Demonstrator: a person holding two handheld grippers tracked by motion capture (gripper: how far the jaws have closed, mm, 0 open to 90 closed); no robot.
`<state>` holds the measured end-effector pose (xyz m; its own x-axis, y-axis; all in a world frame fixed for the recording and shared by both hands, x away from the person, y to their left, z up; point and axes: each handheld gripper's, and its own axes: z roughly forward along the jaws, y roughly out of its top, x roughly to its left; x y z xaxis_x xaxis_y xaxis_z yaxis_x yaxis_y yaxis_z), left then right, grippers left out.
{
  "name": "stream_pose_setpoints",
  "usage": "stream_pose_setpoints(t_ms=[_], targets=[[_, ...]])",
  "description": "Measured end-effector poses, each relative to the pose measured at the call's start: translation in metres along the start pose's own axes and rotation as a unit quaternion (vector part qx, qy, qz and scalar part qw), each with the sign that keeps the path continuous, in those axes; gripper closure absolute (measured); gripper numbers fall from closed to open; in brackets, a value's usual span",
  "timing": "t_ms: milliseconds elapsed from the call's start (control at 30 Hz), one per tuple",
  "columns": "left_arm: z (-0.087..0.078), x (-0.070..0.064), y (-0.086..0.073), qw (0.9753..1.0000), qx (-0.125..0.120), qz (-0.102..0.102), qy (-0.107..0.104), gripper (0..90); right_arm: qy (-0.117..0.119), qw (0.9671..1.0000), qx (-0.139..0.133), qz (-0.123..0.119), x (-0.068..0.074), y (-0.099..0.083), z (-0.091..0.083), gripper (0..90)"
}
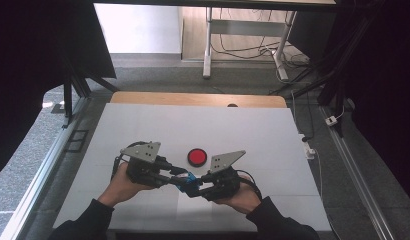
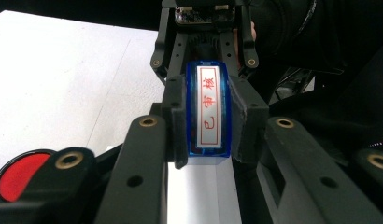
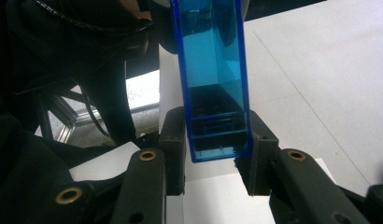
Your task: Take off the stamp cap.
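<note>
- While both tongs meet above the near middle of the bench (image 1: pixel 273 135), the left tongs (image 1: pixel 179 176) and the right tongs (image 1: pixel 200 186) each grip an end of one small blue stamp (image 1: pixel 188 181), held in the air between the person's hands.
- Seen from the left gripper view, the left tongs (image 2: pixel 209 126) are narrowed onto the stamp (image 2: pixel 208 112), pads pressed to both its long sides; its white face with red characters in a red frame points at that camera.
- From the right gripper view, the right tongs (image 3: pixel 216 149) are likewise closed on the clear blue cover (image 3: pixel 213 70) at its near end, both pads touching it.
- I judge that the cover is partly off or about to be pulled; whether it has separated from the body I cannot tell.
- Just beyond the tongs lies the red ink pad (image 1: pixel 197 157), round, flat on the bench, untouched and apart from the stamp.
- Left to do, as I judge it: free the cover, then ink and press.
</note>
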<state>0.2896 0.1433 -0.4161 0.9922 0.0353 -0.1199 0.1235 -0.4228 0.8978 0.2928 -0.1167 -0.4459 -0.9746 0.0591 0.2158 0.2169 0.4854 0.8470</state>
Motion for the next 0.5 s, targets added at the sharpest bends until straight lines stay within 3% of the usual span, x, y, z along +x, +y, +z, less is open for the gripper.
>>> stream_pose_setpoints(t_ms=[267,433,500], targets=[[-0.0005,-0.0006,0.0,1.0,-0.002,0.008,-0.001,70.5,0.009,1.0,0.0,0.002,-0.0008,0.0001,-0.0005,68.3],[-0.0007,-0.0027,0.0012,0.9998,0.004,0.017,0.011,70.6,0.015,0.9992,0.005,0.037,-0.0042,0.0,0.0002,68.6],[-0.0007,-0.0021,0.0007,0.9999,0.003,0.013,0.008,70.6,0.014,0.9992,0.006,0.038,-0.0036,0.0002,0.0007,68.7]])
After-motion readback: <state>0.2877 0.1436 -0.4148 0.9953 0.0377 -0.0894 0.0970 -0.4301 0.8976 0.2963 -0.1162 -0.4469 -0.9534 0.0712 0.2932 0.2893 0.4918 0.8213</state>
